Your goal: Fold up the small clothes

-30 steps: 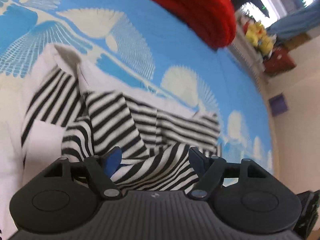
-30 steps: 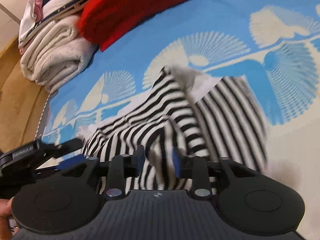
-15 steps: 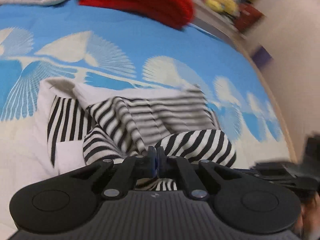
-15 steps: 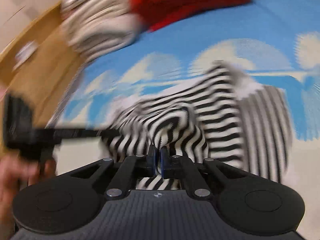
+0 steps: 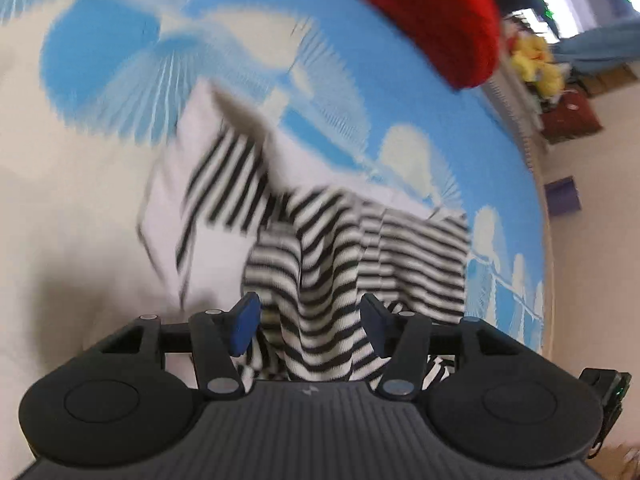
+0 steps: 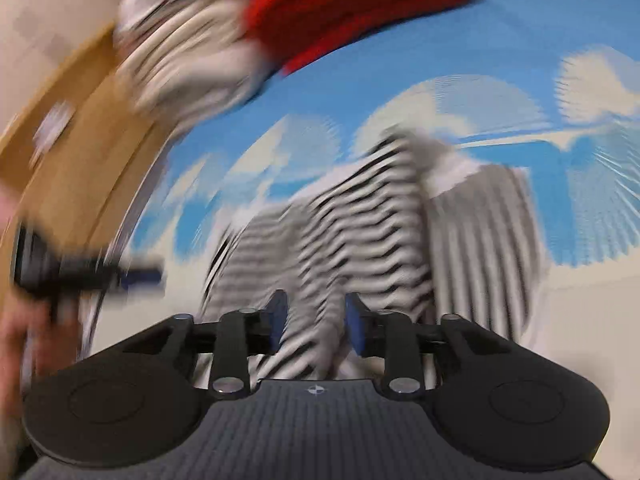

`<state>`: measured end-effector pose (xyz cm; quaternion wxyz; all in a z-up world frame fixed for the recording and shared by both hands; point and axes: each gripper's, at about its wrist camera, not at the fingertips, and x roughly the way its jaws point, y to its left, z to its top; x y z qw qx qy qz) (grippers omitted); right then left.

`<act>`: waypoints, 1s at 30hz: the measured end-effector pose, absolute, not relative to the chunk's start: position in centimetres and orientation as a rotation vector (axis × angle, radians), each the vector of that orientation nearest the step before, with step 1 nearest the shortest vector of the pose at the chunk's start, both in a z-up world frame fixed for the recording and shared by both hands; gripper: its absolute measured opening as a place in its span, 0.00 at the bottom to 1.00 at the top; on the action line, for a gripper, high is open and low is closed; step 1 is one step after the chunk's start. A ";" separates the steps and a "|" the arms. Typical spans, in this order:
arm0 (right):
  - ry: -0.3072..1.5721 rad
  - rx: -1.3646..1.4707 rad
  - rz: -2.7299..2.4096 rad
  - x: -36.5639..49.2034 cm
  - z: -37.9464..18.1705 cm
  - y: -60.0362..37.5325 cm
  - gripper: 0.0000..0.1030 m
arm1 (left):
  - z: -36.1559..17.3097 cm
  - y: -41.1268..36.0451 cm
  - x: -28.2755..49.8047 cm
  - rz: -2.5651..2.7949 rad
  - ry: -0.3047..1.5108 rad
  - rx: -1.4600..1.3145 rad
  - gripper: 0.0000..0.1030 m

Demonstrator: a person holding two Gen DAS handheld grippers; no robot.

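a black-and-white striped garment lies rumpled on a blue and cream patterned bedspread, a raised fold of it between the opening jaws of the left gripper, pads clear of the cloth. the right gripper is opening too, striped cloth between its blue pads, untouched as far as the blur shows. a red knit and folded pale linens crowd the far edge; yellow soft toys sit beyond.

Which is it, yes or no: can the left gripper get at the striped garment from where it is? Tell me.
Probably yes. The left gripper has its jaws opening with a fold of the striped garment already lying between them, and nothing blocks it.
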<state>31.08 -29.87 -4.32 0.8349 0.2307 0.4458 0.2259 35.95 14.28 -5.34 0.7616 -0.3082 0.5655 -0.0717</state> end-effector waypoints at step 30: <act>1.175 0.499 0.134 33.6 -10.6 -28.8 0.09 | -4.2 13.1 35.0 0.047 1.059 -0.270 0.11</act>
